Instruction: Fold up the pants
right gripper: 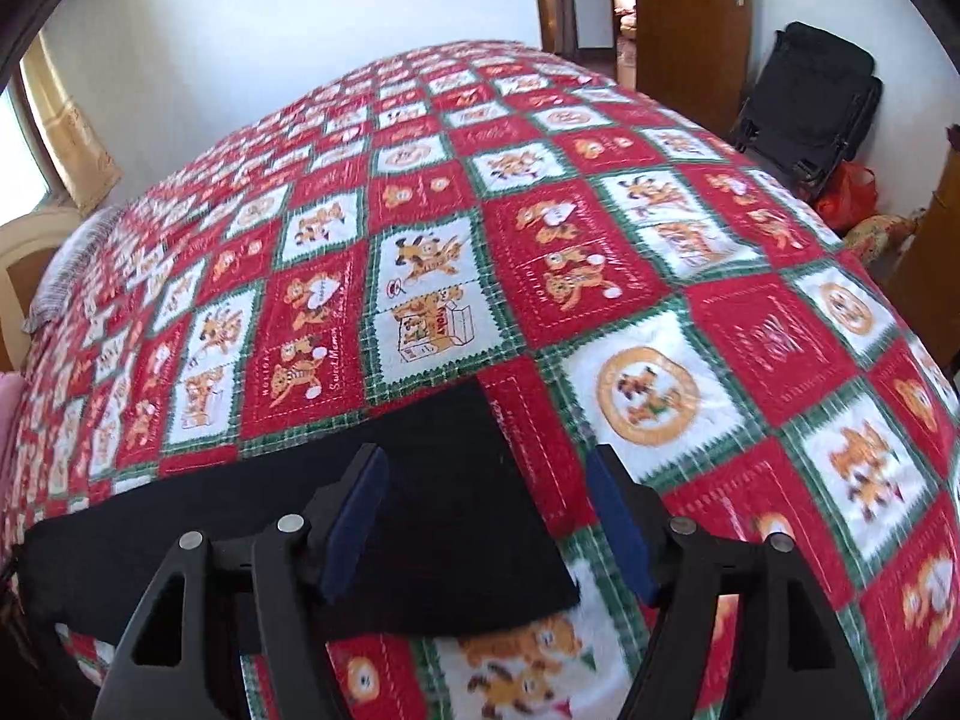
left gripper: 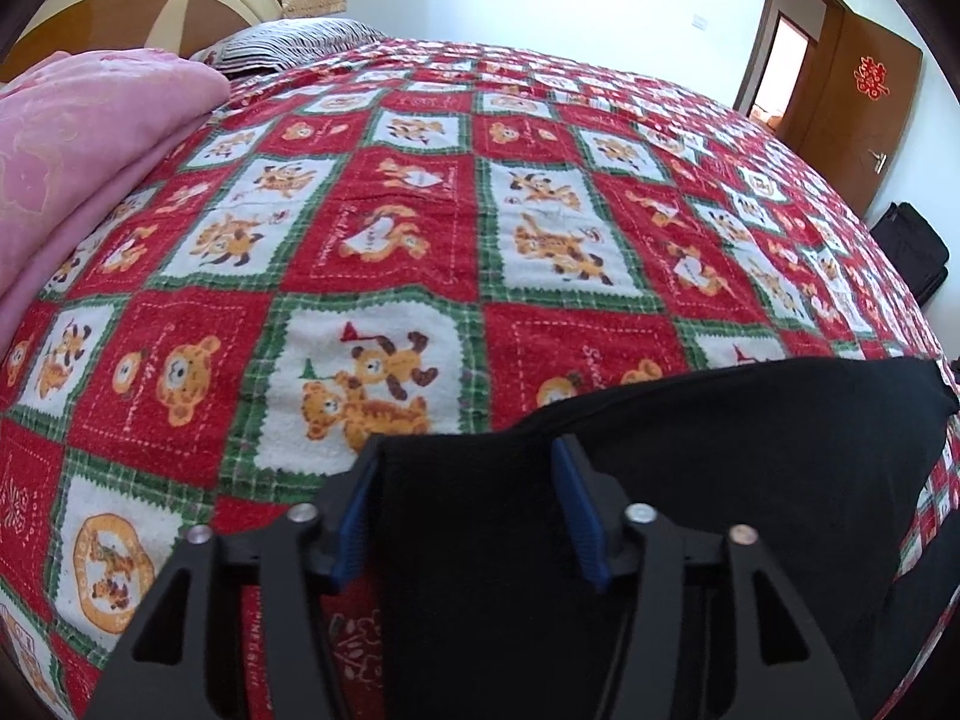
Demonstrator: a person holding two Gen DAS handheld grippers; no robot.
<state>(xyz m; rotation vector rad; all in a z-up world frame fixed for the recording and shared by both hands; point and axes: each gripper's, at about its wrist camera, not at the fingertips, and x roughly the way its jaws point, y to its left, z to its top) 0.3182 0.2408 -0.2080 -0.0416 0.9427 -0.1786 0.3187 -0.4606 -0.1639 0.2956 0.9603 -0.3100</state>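
Black pants (left gripper: 690, 480) lay flat on the near part of the bed's red bear blanket (left gripper: 420, 210). Left claw (left gripper: 471, 504) and right claw (right gripper: 486, 516) both hung wide apart over them, gripping nothing. Farther off sat a pink quilt (left gripper: 78, 150).

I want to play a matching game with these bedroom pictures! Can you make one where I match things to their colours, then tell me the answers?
Things:
1. pants
2. folded blanket
3. door
4. bedspread

Colours:
A. pink
B. red, white and green squares with bears
C. black
D. brown wood

Right pairs: 1-C, 2-A, 3-D, 4-B
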